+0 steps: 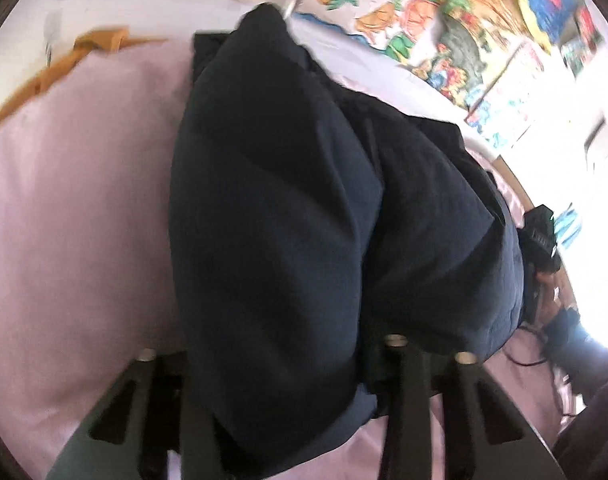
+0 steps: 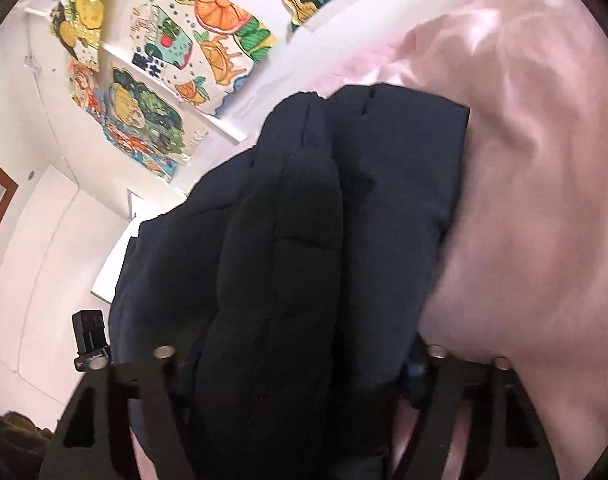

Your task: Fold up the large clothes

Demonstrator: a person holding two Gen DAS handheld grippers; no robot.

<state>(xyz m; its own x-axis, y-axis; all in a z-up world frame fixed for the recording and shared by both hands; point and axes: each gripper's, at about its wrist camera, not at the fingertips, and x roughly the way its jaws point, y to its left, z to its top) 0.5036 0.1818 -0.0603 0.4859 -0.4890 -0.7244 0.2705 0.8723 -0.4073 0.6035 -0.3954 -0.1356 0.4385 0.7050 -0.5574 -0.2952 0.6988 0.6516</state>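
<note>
On the left side, a big dark blue puffy jacket [image 1: 287,208] is held by the left gripper [image 1: 279,364]. The jacket runs between the gripper's two black fingers [image 1: 143,400], and the fingers stand wide apart with a thick, bunched part of the cloth filling the gap. It looks gripped, but the jacket is so puffy that a tight squeeze cannot be told for sure. From this gripper the jacket stretches straight ahead and away, so its long way is in line with the fingers. A pink bed sheet [image 1: 71,208] is seen under and beside it.

On the right side, the same jacket [image 2: 287,248] is held by the right gripper [image 2: 299,356]. Here too the fingers [image 2: 159,396] are spread wide with a fat roll of cloth between them. The jacket again runs forward from the gripper, and its far edge lies over the pink sheet [image 2: 536,208].

Both grippers are at one end of the jacket, so neither is judged nearer. The next move is judged to turn on this: the held end must be carried forward, along the long way, toward the far edge.

An orange cloth [image 1: 55,68] at the far side of the bed is shown only in the left view. In the right view a folded seam at the far edge is shown more sharply. Bright drawings [image 2: 175,80] on the wall are seen in both.
</note>
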